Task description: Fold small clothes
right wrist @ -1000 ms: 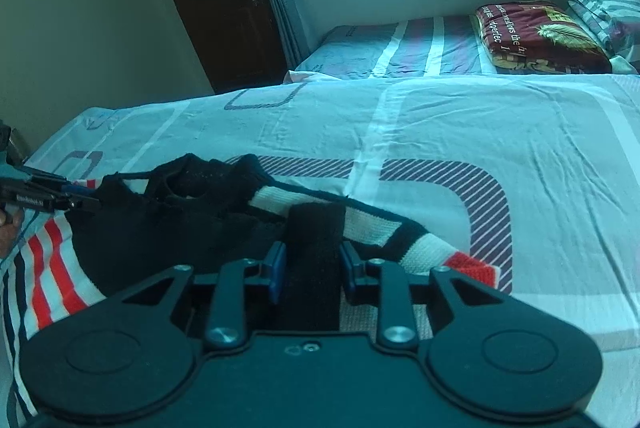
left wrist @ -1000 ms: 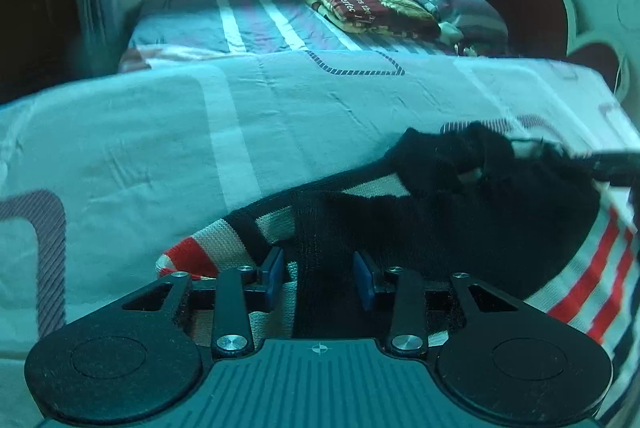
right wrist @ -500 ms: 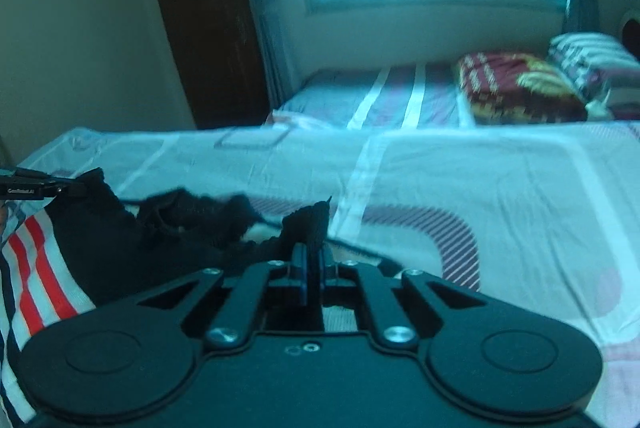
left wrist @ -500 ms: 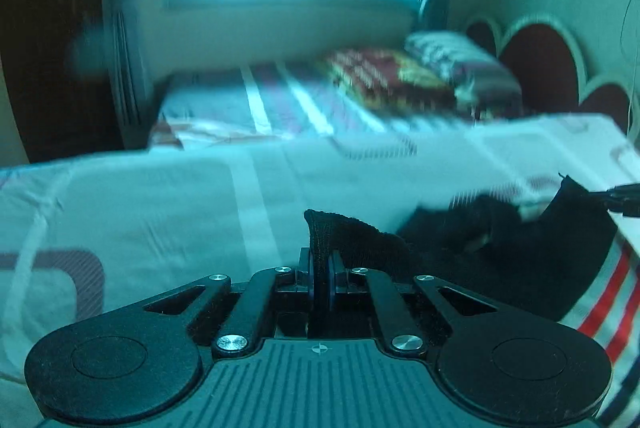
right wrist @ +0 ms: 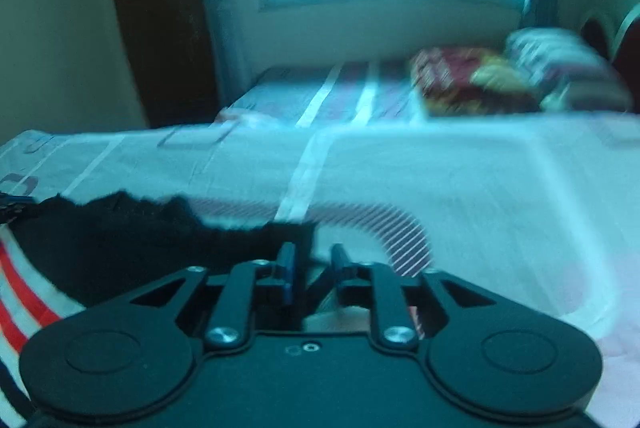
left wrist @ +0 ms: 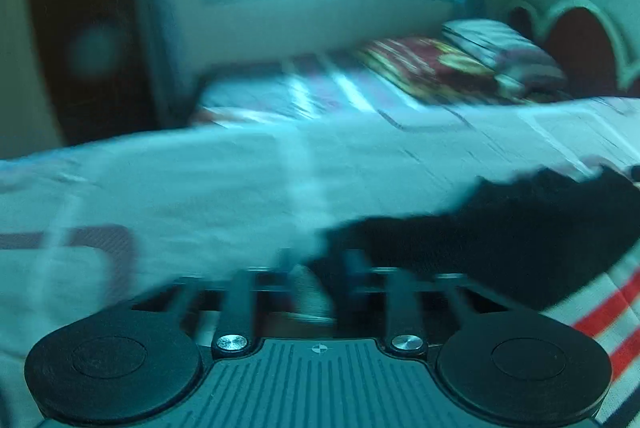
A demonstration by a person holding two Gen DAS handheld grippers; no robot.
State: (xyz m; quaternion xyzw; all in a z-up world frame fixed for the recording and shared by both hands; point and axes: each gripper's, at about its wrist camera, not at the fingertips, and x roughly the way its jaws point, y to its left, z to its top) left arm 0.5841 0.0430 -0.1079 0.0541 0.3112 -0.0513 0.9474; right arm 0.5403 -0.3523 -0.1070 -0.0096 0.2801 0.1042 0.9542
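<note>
Left gripper [left wrist: 318, 270]: black body, ribbed top plate, two round caps, silver screws. Right gripper [right wrist: 311, 264]: matching black frame, blue-padded fingers [right wrist: 286, 268].

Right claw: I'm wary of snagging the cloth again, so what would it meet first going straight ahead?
Probably the bedsheet, just past the black garment's edge; the right claw is opening with nothing clearly between its jaws.

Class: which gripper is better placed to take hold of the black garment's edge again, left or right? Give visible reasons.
Probably the right gripper: the garment's edge reaches its opening fingers. The left gripper's view is too blurred to judge.
</note>
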